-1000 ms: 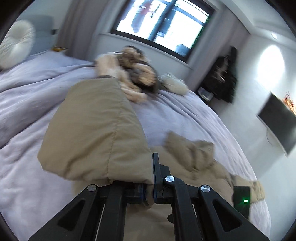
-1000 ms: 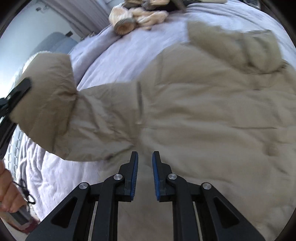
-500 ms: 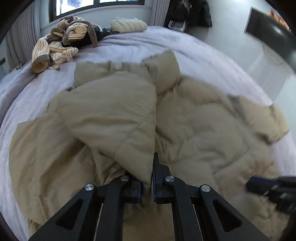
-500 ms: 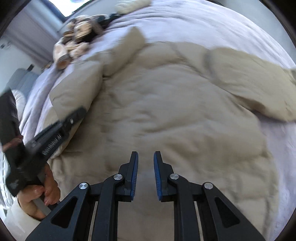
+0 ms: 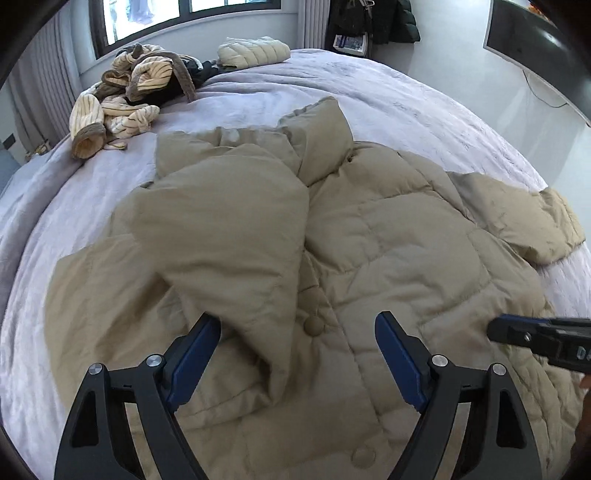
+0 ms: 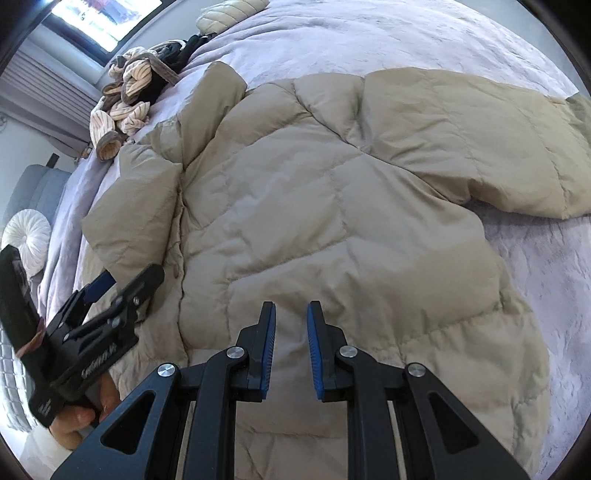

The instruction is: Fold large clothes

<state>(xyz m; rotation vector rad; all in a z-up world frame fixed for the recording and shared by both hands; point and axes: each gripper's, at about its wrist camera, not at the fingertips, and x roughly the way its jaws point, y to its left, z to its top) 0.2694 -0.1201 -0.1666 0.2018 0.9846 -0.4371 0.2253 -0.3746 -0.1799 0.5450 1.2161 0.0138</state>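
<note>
Across the middle of the lilac bed (image 5: 424, 96) lies the beige puffer jacket (image 5: 388, 251), front up, filling most of both wrist views. In the left wrist view one sleeve (image 5: 229, 236) is folded in over the chest, its cuff end lying between the fingers of the left claw (image 5: 297, 354) – whose jaws are opening, the blue pads standing clear of the fabric on either side. The other sleeve (image 5: 517, 218) stretches out flat toward the right edge of the frame. The collar (image 5: 321, 136) stands up at the top of the jacket, and round covered buttons (image 5: 314, 325) run down the front placket just beyond the sleeve's edge.

The right claw (image 6: 291, 347) hovers over the jacket's lower body – its jaws stand a narrow gap apart with nothing between them. It also shows as a dark tip at the right edge of the left wrist view.

In the right wrist view a hand (image 6: 88, 410) at lower left grips the left claw's handle. A heap of striped knitwear (image 5: 122, 99) sits at upper left of the left wrist frame, with a folded cream quilted garment (image 5: 255, 51) at top centre near the window (image 5: 192, 18).
</note>
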